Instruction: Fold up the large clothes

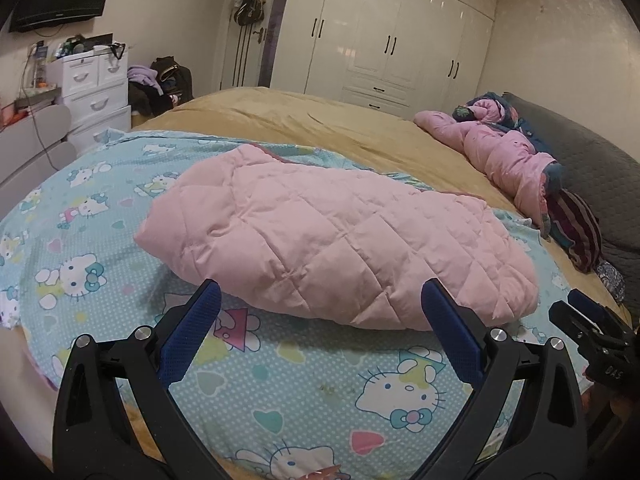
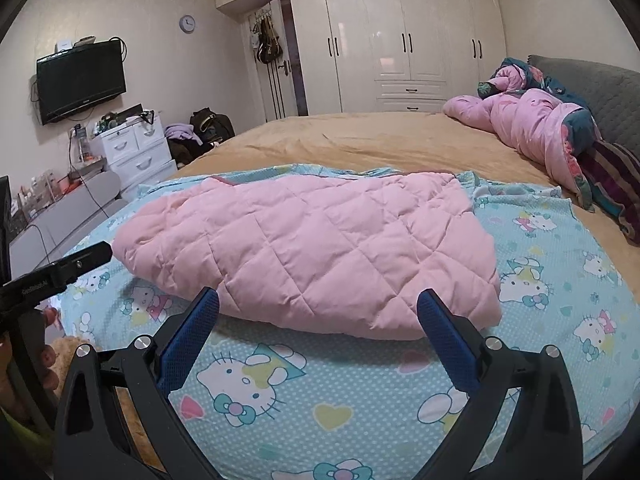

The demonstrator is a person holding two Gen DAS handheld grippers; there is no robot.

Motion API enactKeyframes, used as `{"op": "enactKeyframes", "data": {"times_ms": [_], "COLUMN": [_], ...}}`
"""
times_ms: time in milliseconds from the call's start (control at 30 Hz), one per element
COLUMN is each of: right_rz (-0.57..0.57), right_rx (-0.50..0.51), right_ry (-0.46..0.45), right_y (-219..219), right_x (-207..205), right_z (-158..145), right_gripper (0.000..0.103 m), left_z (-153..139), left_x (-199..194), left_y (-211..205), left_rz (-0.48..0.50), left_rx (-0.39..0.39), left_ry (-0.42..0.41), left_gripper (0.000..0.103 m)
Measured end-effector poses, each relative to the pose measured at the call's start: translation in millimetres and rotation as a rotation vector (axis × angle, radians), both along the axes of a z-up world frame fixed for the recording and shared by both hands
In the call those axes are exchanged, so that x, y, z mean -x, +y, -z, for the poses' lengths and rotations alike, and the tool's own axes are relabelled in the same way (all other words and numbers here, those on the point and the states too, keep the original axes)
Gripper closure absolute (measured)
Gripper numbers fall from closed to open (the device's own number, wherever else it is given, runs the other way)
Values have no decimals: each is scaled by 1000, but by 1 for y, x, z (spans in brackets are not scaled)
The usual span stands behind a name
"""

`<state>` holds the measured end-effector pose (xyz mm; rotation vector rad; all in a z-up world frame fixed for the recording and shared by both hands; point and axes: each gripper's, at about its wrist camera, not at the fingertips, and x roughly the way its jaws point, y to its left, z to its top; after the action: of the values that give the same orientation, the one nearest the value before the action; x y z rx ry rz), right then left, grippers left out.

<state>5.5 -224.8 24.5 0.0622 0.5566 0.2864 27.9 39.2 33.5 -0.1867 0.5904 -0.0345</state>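
Garment: pink quilted jacket (image 1: 332, 240), lying already folded into a puffy bundle on the cartoon-cat sheet (image 1: 280, 392), near the front edge of the bed (image 1: 320, 120).
Handling: probably light and soft, padded fill likely to spring back and puff open; smooth shell may slide on itself; not fragile.
Hold points: near hem or the two near corners, one gripper each; better a deep bite through both layers at a quilting seam than a pinch of the loose shell.
Left gripper (image 1: 320, 312): fingers spread wide, holding nothing, just short of the jacket's near edge, hovering over the sheet.
Right gripper (image 2: 318, 316): likewise spread and bare, facing the same near edge further right, apart from the fabric.
Progress: judged far along, bundle compact; possibly one more fold or a smoothing pass left.
Risk: bundle unrolling if lifted by a single layer.
Drawer unit (image 2: 136, 152): white, drawers shut, contents hidden; clutter on top too small to name.
Wardrobe (image 2: 404, 36): all doors closed, nothing of the inside showing.
Elsewhere on bed: crumpled pink duvet (image 2: 528, 128) at the headboard end, well apart from the jacket.
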Motion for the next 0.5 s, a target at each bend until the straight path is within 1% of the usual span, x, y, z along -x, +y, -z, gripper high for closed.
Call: {"op": "enactKeyframes", "data": {"times_ms": [500], "right_rz": [-3], "right_rx": [0], "right_ry": [-4], "right_y": [0], "right_x": [3], "right_z": [-2], "right_gripper": [4], "left_z": [-3], "left_x": [1], "left_y": [1], "left_rz": [-13], "left_rx": [-13], "left_ry": [8], "left_gripper": [9]}}
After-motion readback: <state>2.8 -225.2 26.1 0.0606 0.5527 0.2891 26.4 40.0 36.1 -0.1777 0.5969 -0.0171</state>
